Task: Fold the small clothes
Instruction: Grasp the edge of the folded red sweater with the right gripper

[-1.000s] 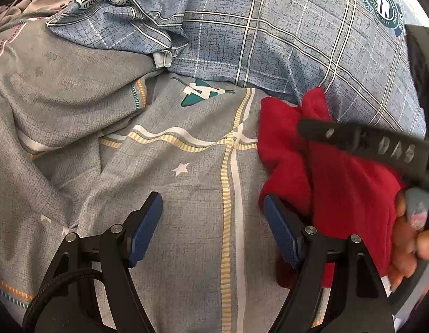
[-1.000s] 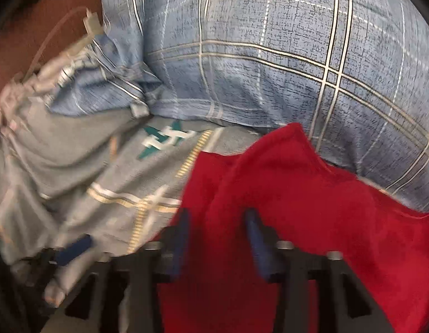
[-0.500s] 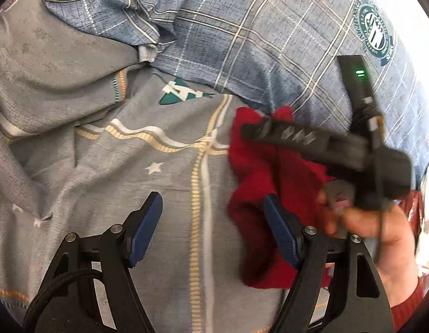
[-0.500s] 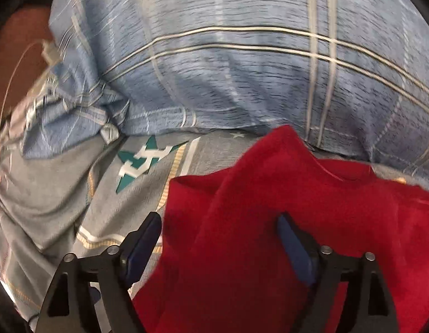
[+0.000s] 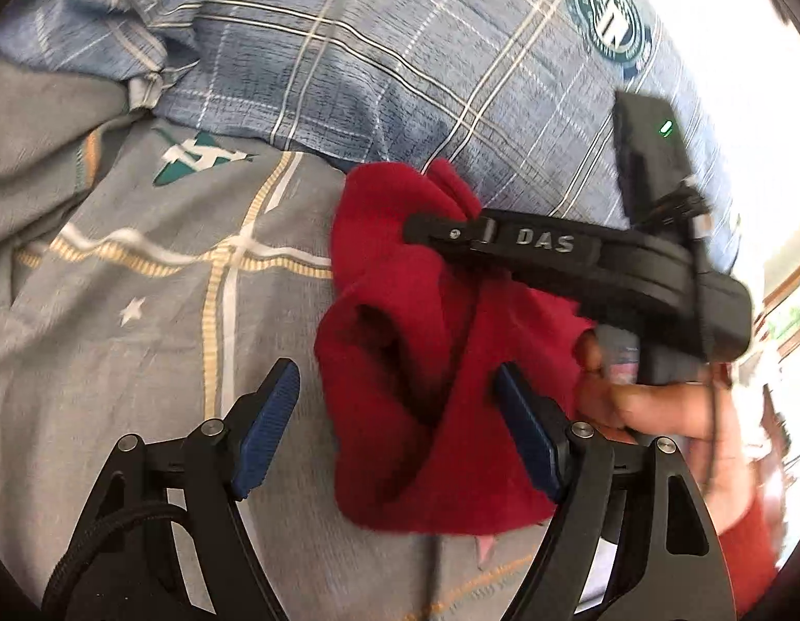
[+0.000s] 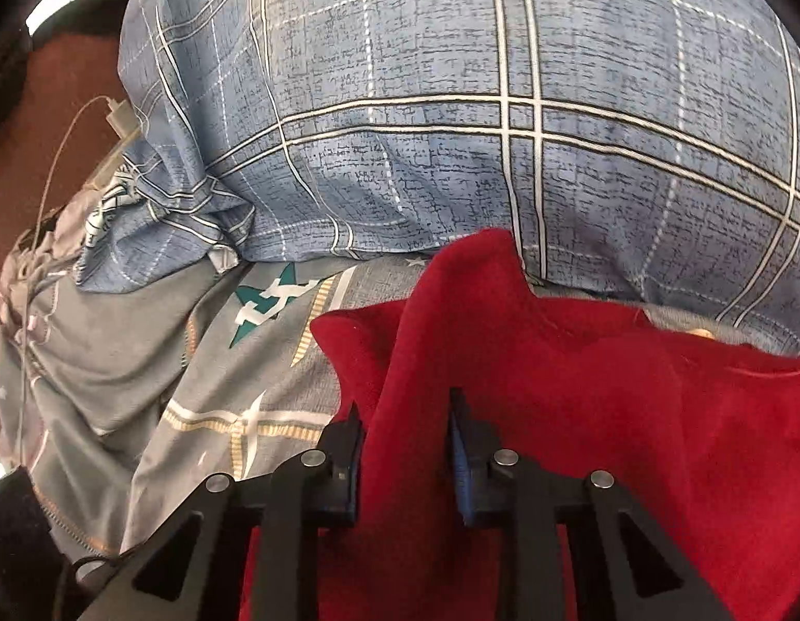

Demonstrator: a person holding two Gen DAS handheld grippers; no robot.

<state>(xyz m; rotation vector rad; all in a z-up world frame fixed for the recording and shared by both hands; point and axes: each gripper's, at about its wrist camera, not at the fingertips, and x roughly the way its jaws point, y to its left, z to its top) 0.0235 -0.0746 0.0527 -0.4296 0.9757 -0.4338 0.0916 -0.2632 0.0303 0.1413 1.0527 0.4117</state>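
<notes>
Garment: a small red garment (image 5: 431, 362) lies crumpled on the grey patterned bedsheet (image 5: 141, 310), close against the blue plaid pillow (image 5: 374, 62).

Left wrist view, left tool: the left tool (image 5: 394, 429) has its jaws spread wide and grips nothing. One blue pad sits over bare sheet, the other at the garment's edge.

Left wrist view, right tool: the right tool (image 5: 425, 227) reaches across from the right, its tip buried in the top of the bunched red cloth; a hand (image 5: 653, 409) holds its handle.

Right wrist view, right tool: the right tool (image 6: 405, 445) is clenched on a raised ridge of the red garment (image 6: 581, 388), with cloth filling the gap between the pads.

Right wrist view, surroundings: the pillow (image 6: 477, 129) rises just behind the cloth, and a white charger cable (image 6: 84, 119) trails at the far left.

Step in hand: I'd judge it as lifting and spreading the garment before any fold.

Doing it well: draw the pinched ridge up and away from the pillow, so the cloth opens out.

Left tool's part: it should take the near loose edge, a single layer only.

Risk: the sheet could get nipped along with the cloth.
</notes>
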